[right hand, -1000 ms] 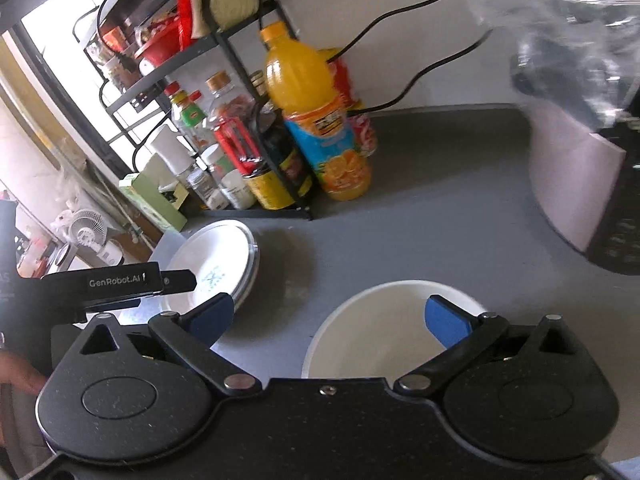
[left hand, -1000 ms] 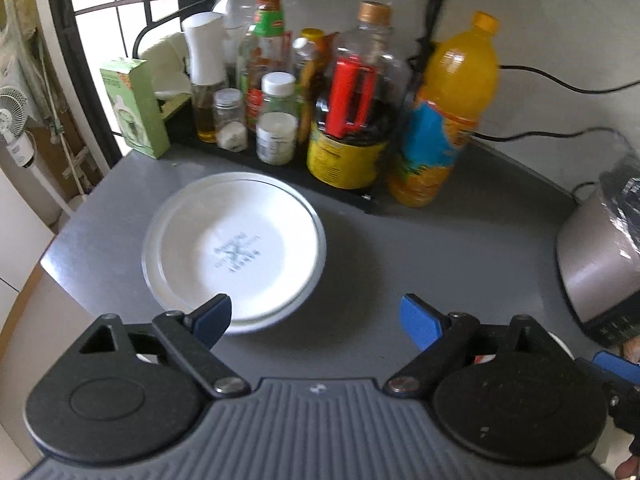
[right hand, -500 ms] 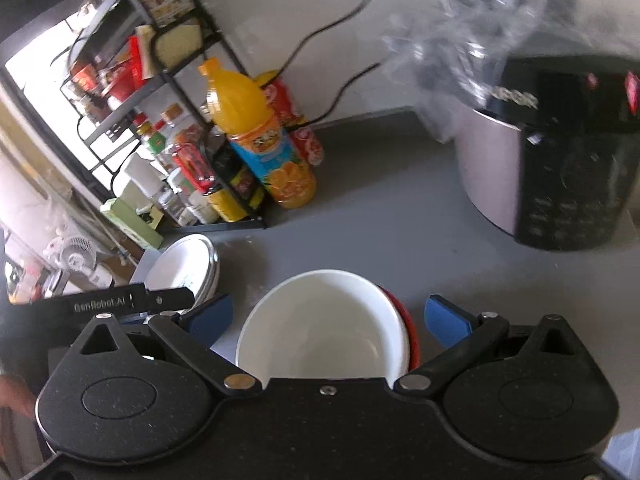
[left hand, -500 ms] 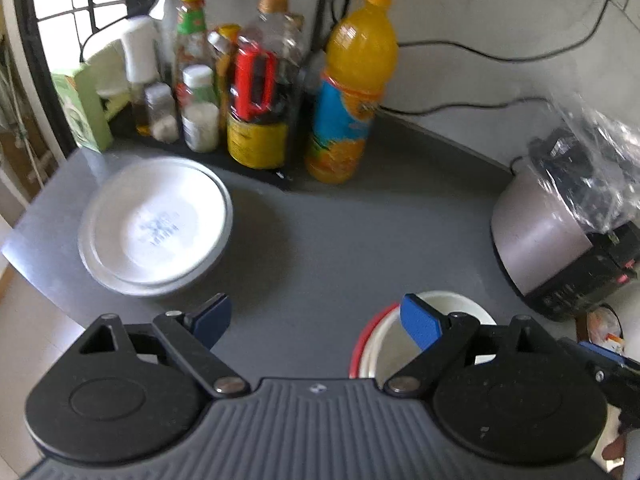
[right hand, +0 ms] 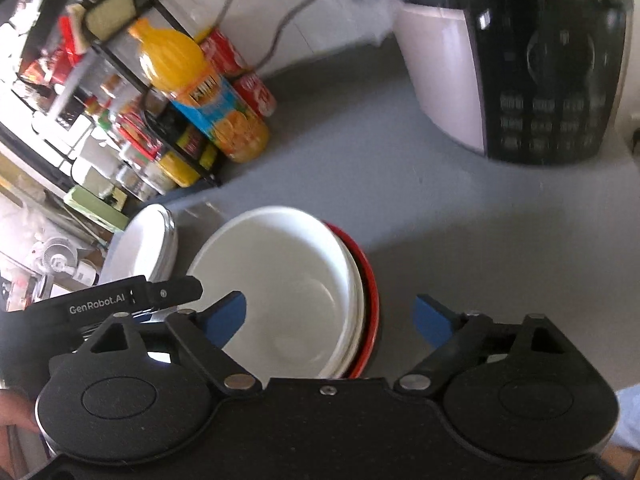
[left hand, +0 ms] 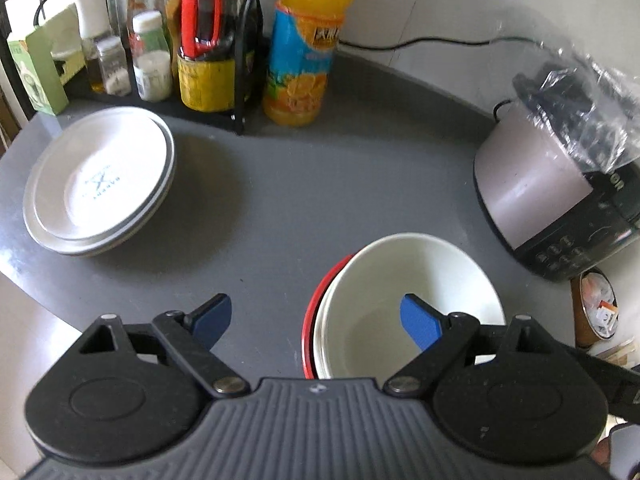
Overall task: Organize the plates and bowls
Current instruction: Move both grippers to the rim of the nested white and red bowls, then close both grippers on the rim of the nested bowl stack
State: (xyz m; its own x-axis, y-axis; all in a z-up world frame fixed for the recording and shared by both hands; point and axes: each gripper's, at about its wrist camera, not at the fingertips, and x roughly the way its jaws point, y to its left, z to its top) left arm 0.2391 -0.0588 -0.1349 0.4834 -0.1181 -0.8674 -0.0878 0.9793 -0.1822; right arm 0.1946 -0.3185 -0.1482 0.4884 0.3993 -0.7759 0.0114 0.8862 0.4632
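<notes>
"SUPOR" stands on the rice cooker (right hand: 520, 60), and "GenRobot.AI" on the left gripper (right hand: 132, 300).

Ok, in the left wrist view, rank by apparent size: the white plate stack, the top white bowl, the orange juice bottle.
1-2. Round white bowl and stacked white plates: alike; the bowl sits nearer the camera, so unsure.
3. Orange juice plastic bottle: smallest.

A grey worktop (left hand: 280, 200) is occupied by stacked plates (left hand: 100, 180), nested bowls (left hand: 400, 300), a juice bottle (left hand: 308, 48), a rack (left hand: 240, 80) and a cooker (left hand: 560, 184).
</notes>
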